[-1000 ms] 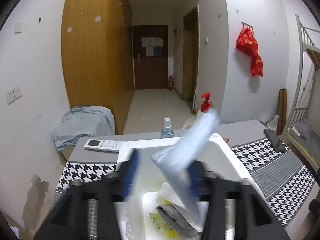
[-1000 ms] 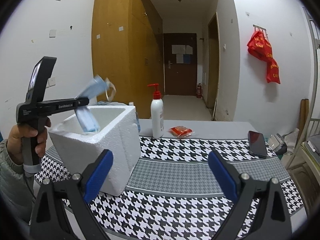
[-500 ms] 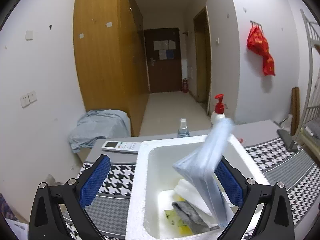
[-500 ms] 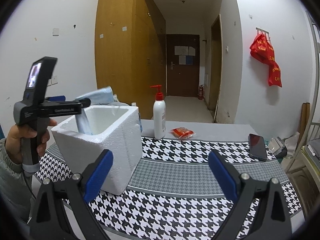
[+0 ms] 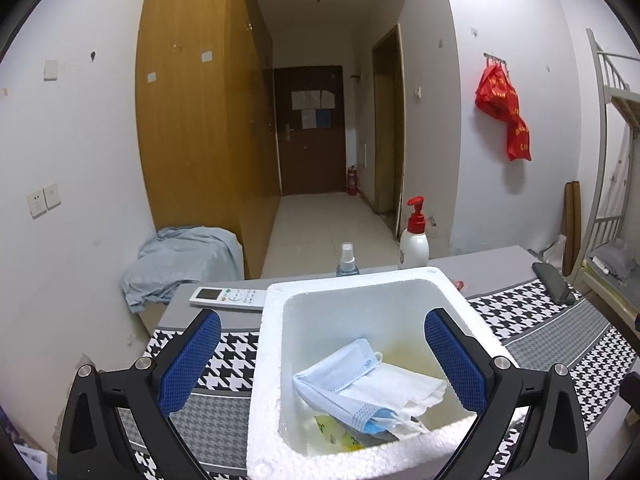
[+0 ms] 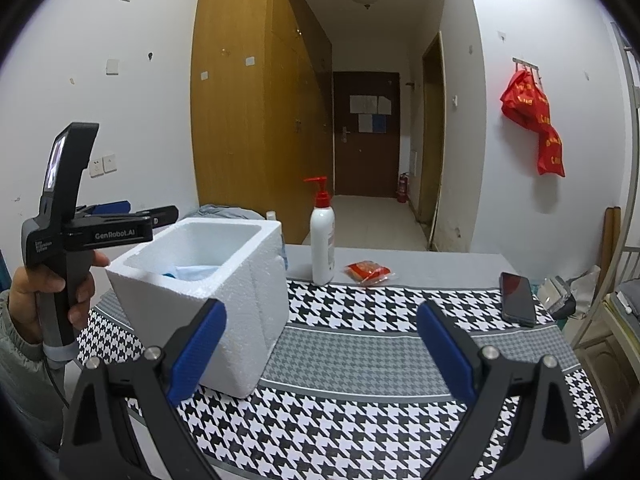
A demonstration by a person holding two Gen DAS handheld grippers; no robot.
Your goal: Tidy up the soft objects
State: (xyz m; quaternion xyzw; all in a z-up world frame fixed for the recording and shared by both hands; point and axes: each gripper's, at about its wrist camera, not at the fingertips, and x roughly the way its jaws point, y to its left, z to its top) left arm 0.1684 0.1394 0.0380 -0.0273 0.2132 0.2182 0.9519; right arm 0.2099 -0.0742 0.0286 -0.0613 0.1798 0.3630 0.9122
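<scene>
Lying in the foam box (image 5: pixel 276 360) was a blue mask (image 5: pixel 340 376) atop white tissue (image 5: pixel 404 390); left gripper (image 5: pixel 322 356) gaped wide over it, empty, right gripper (image 6: pixel 322 344) likewise.

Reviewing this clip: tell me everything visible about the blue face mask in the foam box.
The blue face mask is a pale blue, pleated, soft disposable type with white ear loops at its ends. It lies crumpled and partly folded, tilted, inside the white foam box, on top of a white tissue-like sheet and other items too hidden to identify. Nothing grips it: the left gripper hangs above with its jaws wide apart. From the right wrist view only a blue sliver shows over the rim.
</scene>
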